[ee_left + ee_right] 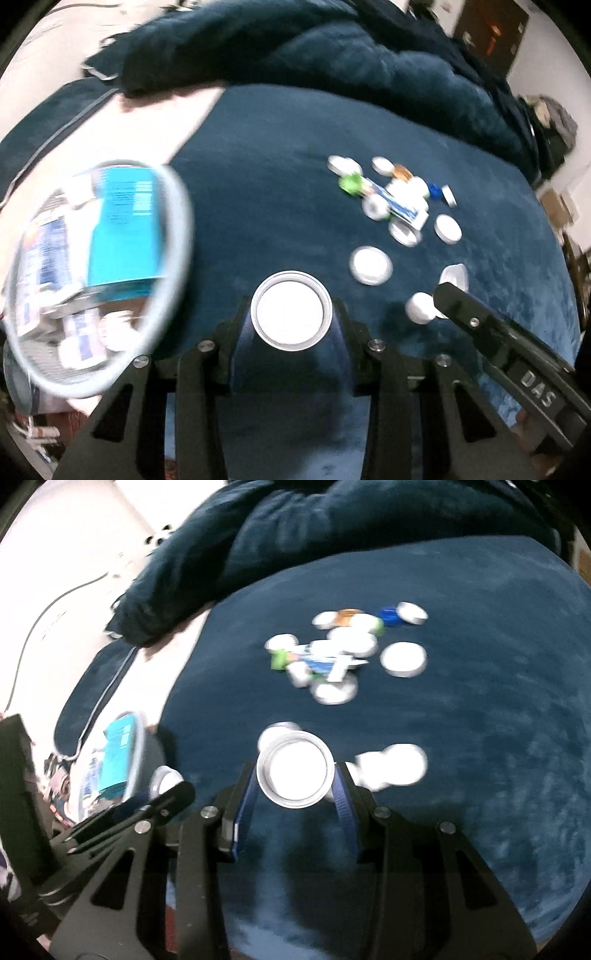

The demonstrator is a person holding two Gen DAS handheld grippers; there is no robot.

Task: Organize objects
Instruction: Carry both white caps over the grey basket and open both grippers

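Observation:
My left gripper (291, 314) is shut on a round white lid with a silver rim (291, 311) above the blue blanket. My right gripper (295, 770) is shut on a similar white lid (296, 770). A pile of white lids, a green cap (350, 182), a blue cap (436, 191) and a small tube (397, 206) lies farther out; it also shows in the right wrist view (332, 653). A clear bowl (96, 258) at the left holds boxes and packets. The right gripper's arm (517, 354) shows at the right, near a small white cap (421, 307).
A dark blue blanket (277, 166) covers the bed, bunched into a ridge (332, 55) at the back. Pale bedding (147, 122) lies at the left. Loose white lids (370, 265) lie between grippers and pile. The bowl also shows in the right wrist view (118, 753).

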